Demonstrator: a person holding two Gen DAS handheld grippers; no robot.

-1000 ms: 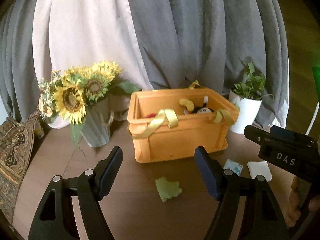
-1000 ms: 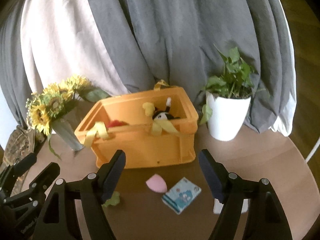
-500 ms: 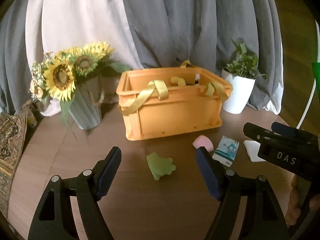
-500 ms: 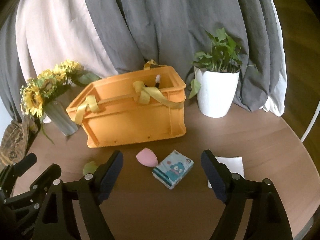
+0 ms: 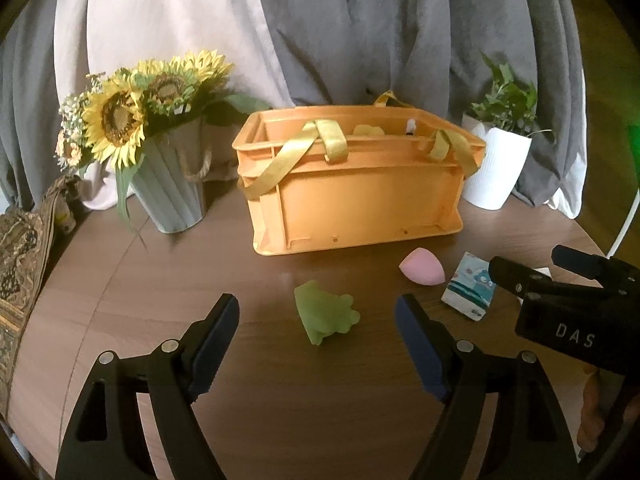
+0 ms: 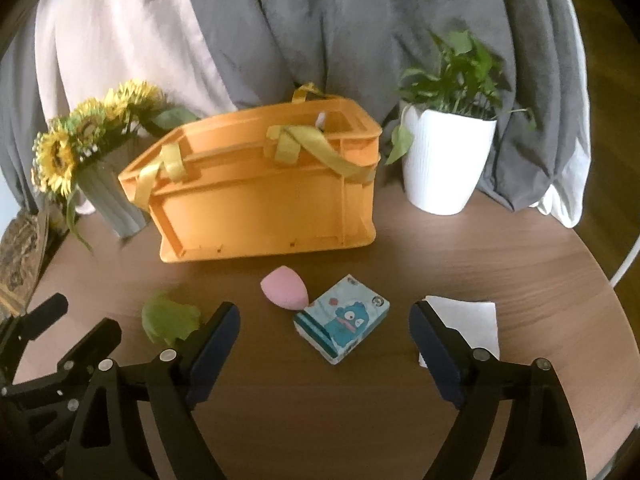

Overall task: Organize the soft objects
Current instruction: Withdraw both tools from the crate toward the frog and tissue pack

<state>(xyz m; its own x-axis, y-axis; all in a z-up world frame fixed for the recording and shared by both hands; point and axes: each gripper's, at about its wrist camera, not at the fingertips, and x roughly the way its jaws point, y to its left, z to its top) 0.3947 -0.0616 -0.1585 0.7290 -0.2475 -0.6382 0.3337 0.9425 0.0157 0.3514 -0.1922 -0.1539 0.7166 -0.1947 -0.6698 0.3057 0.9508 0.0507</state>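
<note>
Forward of both grippers, bare round wooden table (image 6: 440, 264) runs to the orange crate (image 5: 360, 196), with clear tabletop between the loose items. Left gripper (image 5: 318, 316): jaws wide, just been opening, holding nothing; the green soft toy (image 5: 326, 312) lies on the table in line with the gap. Right gripper (image 6: 324, 320): jaws wide, just been opening, empty; the blue tissue pack (image 6: 344, 322) lies ahead of the gap, touching the pink sponge (image 6: 284, 288). Crate contents mostly hidden; a yellow soft item (image 5: 368, 130) shows above the rim
</note>
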